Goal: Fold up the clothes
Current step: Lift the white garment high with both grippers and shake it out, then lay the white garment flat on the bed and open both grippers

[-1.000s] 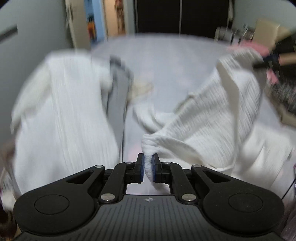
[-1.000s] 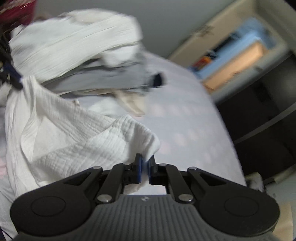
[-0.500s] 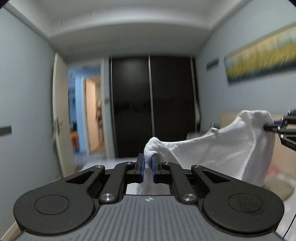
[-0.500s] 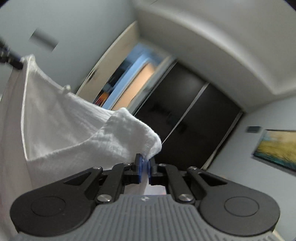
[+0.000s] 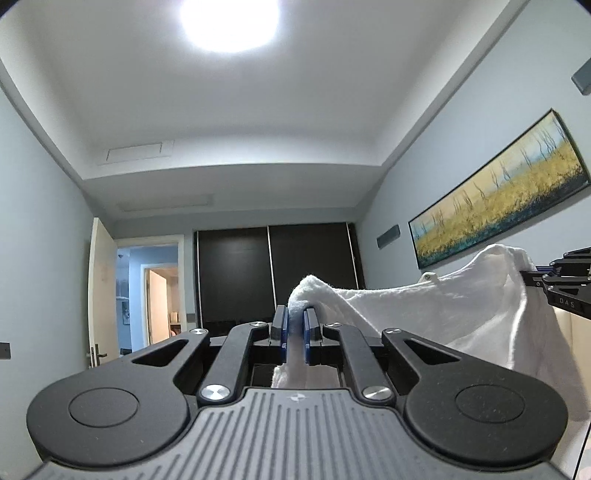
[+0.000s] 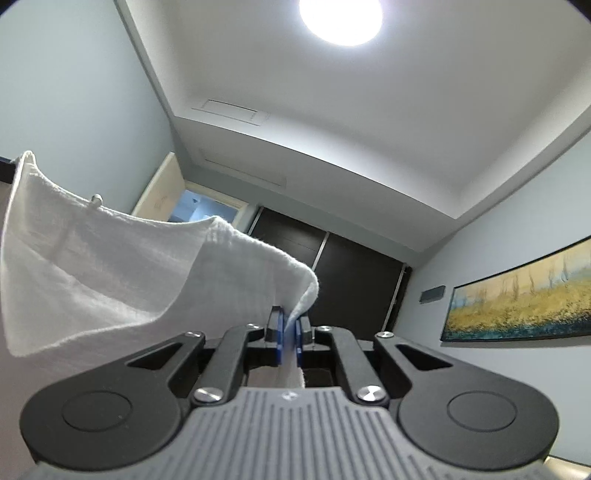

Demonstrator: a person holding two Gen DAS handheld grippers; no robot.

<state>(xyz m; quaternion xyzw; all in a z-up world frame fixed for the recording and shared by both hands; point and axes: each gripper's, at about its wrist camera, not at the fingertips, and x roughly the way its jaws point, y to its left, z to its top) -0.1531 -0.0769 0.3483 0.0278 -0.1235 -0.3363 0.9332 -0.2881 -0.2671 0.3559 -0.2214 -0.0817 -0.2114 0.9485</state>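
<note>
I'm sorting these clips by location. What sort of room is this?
Most likely a bedroom in a home. It has dark sliding wardrobe doors, a framed landscape painting on the wall, and an open door leading to a hallway. A white garment is held up for folding.

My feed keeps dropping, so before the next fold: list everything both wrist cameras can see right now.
white garment: one, white, held up in the air, stretched between both grippers
ceiling light: one, bright white, overhead
wardrobe: one, dark sliding doors, far wall
painting: one, yellow and blue landscape, dark frame, right wall
door: one, cream, standing open at far left, lit hallway beyond
wall plates: two, grey, right wall
left gripper: one, black with blue fingers, shut on a garment corner
right gripper: one, black with blue fingers, shut on the other corner
</note>
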